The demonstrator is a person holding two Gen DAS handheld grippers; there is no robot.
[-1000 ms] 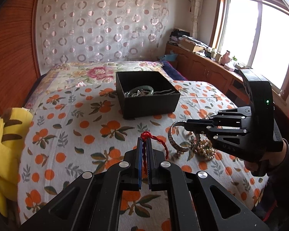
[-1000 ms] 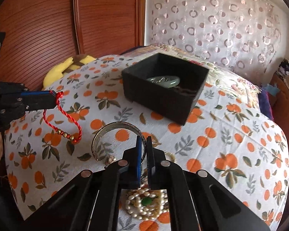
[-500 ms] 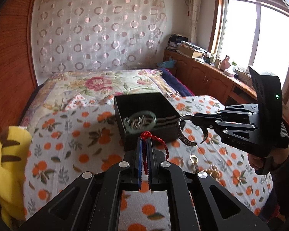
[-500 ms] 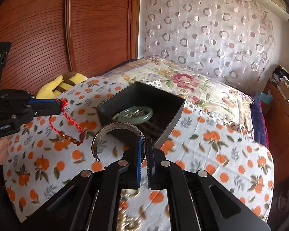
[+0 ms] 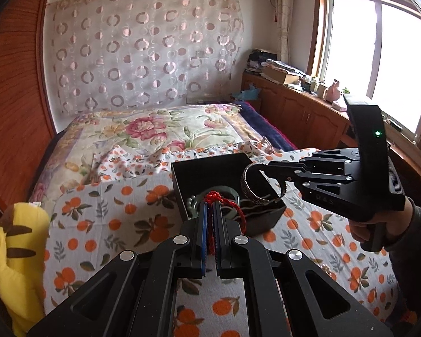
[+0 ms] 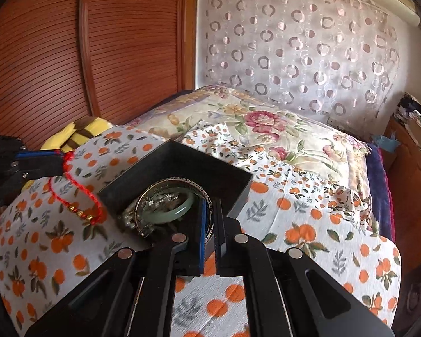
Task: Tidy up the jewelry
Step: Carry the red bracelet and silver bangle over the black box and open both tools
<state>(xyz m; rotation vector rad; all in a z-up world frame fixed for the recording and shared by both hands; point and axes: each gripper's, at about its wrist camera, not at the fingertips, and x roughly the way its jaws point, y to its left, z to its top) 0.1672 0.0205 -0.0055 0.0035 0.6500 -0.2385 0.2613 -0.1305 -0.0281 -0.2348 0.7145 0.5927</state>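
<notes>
A black open box (image 5: 199, 171) (image 6: 182, 163) sits on the orange-print bedspread, with a green jade bangle (image 6: 179, 210) (image 5: 233, 193) and other jewelry inside. My left gripper (image 5: 209, 210) (image 6: 61, 161) is shut on a red cord bracelet (image 5: 233, 206) (image 6: 81, 196) with gold beads, held just before the box's near edge. My right gripper (image 6: 209, 210) (image 5: 262, 168) is shut on a silver cuff bangle (image 5: 252, 193) (image 6: 154, 191) and holds it above the box's open top.
A yellow striped plush toy (image 5: 16, 250) (image 6: 84, 132) lies at the bed's left edge. A wooden wardrobe (image 6: 84, 56) stands behind it. A low wooden cabinet (image 5: 303, 112) with clutter runs under the window on the right. A floral quilt (image 5: 154, 132) covers the far bed.
Both grippers rose from the bedspread and moved toward the box. The silver cuff now hangs over the box, and the red cord is at its near edge.
</notes>
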